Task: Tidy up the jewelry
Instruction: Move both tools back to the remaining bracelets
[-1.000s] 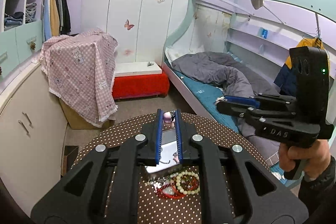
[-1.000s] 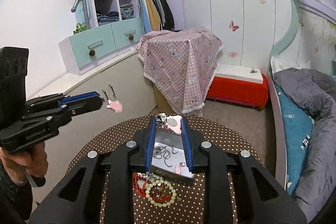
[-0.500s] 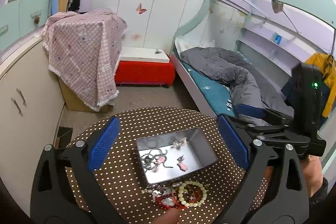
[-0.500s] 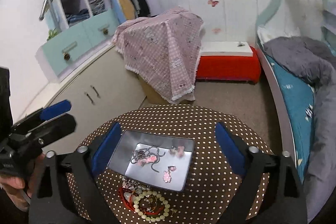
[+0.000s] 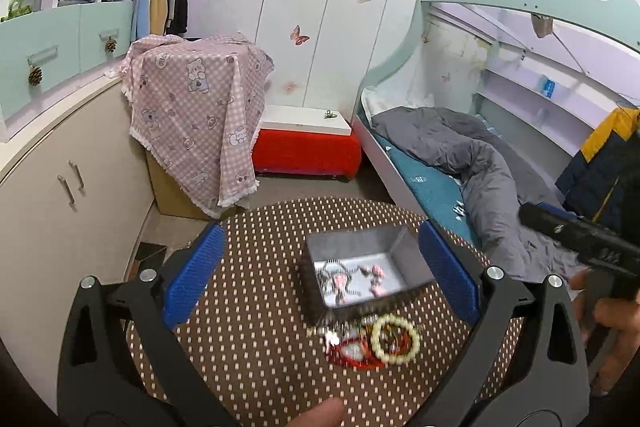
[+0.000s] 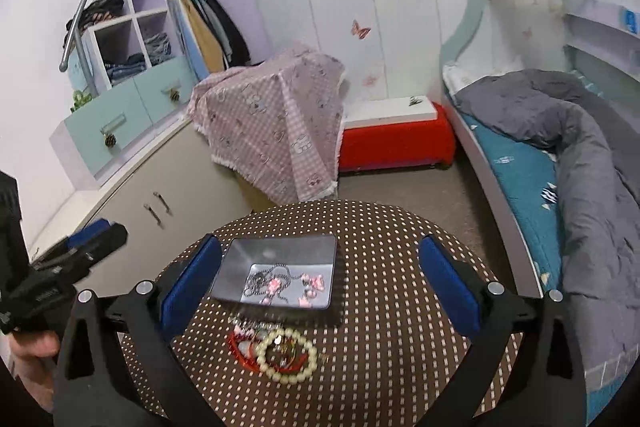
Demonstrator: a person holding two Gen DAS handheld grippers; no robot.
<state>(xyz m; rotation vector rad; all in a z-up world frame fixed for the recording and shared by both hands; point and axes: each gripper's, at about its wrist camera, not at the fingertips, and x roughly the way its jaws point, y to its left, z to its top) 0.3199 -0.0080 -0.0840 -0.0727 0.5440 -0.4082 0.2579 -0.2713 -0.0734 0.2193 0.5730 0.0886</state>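
A grey metal tray [image 5: 412,259] [image 6: 280,251] sits on the round brown dotted table [image 5: 260,307] [image 6: 400,307]. It holds a chain necklace [image 6: 260,281] and small pink pieces [image 6: 314,281]. A cream bead bracelet [image 5: 394,343] [image 6: 286,357] lies on a red bracelet [image 6: 236,345] just in front of the tray. My left gripper [image 5: 320,277] is open and empty above the table. My right gripper [image 6: 320,283] is open and empty, high over the tray. Each gripper shows at the edge of the other's view.
A cabinet with handles [image 6: 156,205] stands left of the table. A box under a pink checked cloth [image 5: 200,107] and a red bench [image 5: 308,151] lie beyond. A bed with a grey duvet [image 5: 460,155] runs along the right.
Both grippers went from shut to wide open. Both views now look down on the tray and bracelets from farther back; the left one has swung left.
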